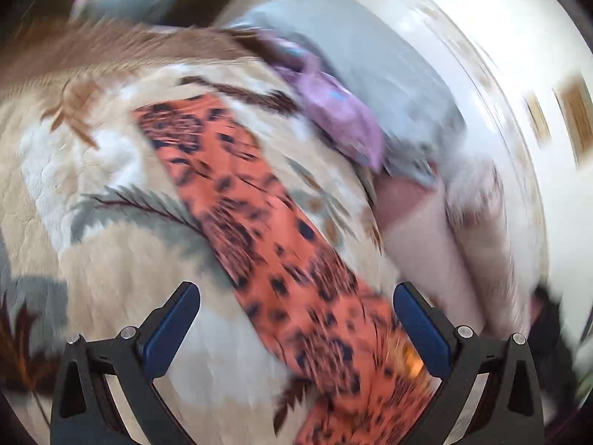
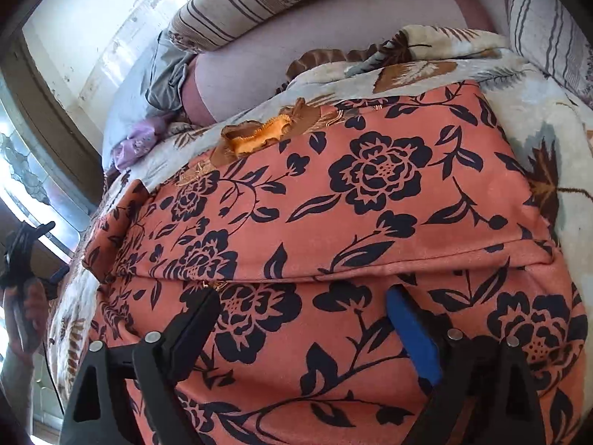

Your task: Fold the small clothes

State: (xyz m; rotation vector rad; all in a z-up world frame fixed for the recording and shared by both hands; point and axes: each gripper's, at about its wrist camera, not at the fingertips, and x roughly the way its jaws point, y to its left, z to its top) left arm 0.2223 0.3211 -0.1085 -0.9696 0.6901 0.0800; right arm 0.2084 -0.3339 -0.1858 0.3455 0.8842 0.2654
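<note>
An orange garment with a dark floral print (image 2: 333, 204) lies spread on a leaf-patterned blanket (image 2: 548, 141), with a fold edge running across it near my right gripper. My right gripper (image 2: 300, 307) hovers just above that fold, open, nothing between its fingers. In the blurred left wrist view the same garment (image 1: 259, 222) runs as a diagonal band across the blanket (image 1: 92, 185). My left gripper (image 1: 296, 304) is open above the garment's near end, holding nothing. The left gripper (image 2: 29, 259) also shows at the far left of the right wrist view, held in a hand.
A purple cloth (image 1: 333, 111) and a grey cloth (image 1: 370, 55) lie at the blanket's far edge. Striped pillows (image 2: 259, 3) and a pink sheet (image 2: 296, 48) sit behind the blanket. A window (image 2: 22, 170) stands at the left.
</note>
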